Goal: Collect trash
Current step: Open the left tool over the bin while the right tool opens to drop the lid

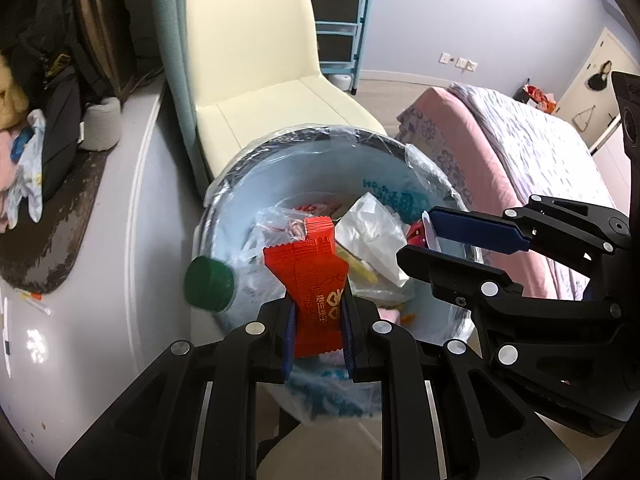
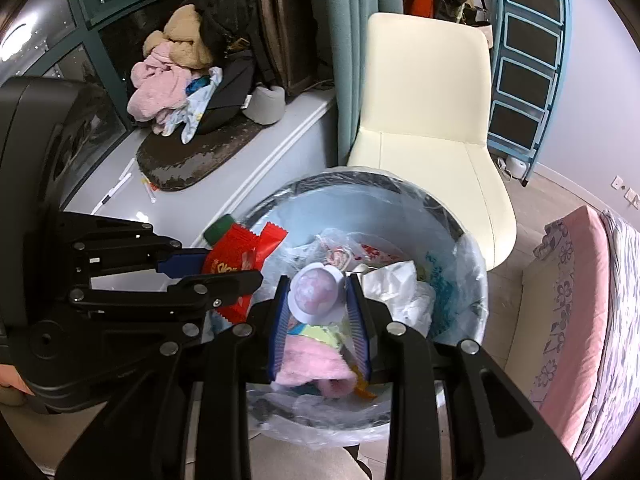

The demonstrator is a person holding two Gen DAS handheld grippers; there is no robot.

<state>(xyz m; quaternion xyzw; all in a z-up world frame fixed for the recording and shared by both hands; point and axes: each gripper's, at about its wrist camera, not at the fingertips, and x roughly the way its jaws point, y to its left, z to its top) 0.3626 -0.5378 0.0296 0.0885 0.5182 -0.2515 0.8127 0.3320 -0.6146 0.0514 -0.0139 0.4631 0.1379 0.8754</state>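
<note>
while both hands hang over the lined trash bin (image 1: 224, 196), the left tool (image 1: 318, 312) is clamped on a red snack wrapper (image 1: 316, 276) by its lower half, the crinkled top standing free above the bin's mouth; the right tool (image 2: 318, 312) is clamped on a small lidded cup (image 2: 316, 286) with a pinkish foil top, gripped across its sides; the wrapper looks feather-light, limp and slick, best pinched flat across its middle as it is; the cup looks light but thin-walled, likely to buckle under a hard squeeze; the bin already holds crumpled white paper (image 1: 372, 232) and clear plastic bags, a soft landing; a green bottle cap (image 1: 209, 283) shows at the bin's near-left edge; the two tools sit close together, so either could bump the other; a cream chair (image 2: 432, 92) stands just behind the bin, a pink bed (image 2: 580, 300) to the right, a grey window ledge (image 2: 192, 200) with piled clothes to the left.
</note>
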